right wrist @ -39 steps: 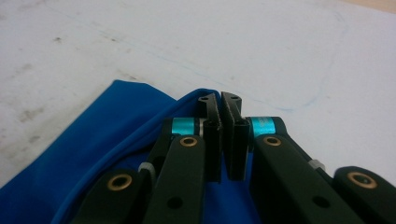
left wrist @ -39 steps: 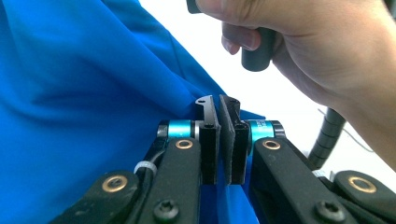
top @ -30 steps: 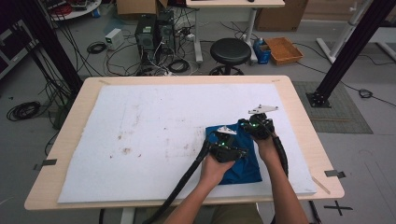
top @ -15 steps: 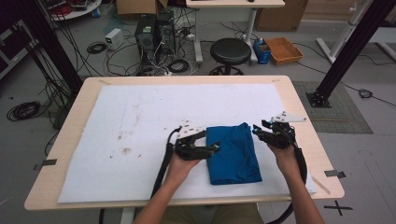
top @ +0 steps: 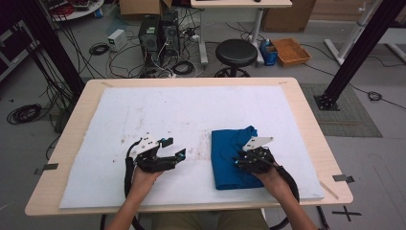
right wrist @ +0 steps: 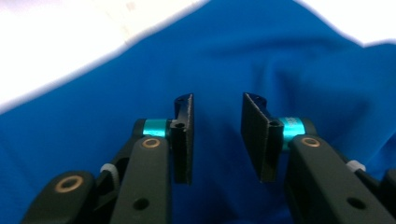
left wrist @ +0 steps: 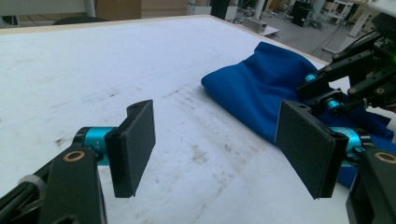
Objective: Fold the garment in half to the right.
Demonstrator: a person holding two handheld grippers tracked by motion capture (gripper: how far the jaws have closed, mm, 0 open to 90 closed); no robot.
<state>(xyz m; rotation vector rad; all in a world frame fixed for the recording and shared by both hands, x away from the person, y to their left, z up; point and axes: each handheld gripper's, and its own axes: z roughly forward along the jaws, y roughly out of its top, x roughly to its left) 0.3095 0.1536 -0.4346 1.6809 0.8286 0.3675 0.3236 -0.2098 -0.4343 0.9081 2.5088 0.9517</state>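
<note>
Your desk (top: 86,115) carries a white mat (top: 158,115) with wide bare room left and far, while the folded blue cloth (top: 230,151) lies right of centre, near the front edge. Your left claw (top: 178,154) stands wide open and empty over bare mat, well left of the cloth. Your right claw (top: 238,164), jaws just closing to a narrow gap, hovers over the cloth gripping nothing; your hand hides the cloth's near right corner.

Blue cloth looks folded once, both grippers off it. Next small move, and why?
Probably lower the right gripper and close it on the blue cloth. Its jaws have just been closing a little, stand slightly apart with nothing pinched, and hover right over the fabric. The left gripper is wide open over the bare white mat, away from the cloth.
</note>
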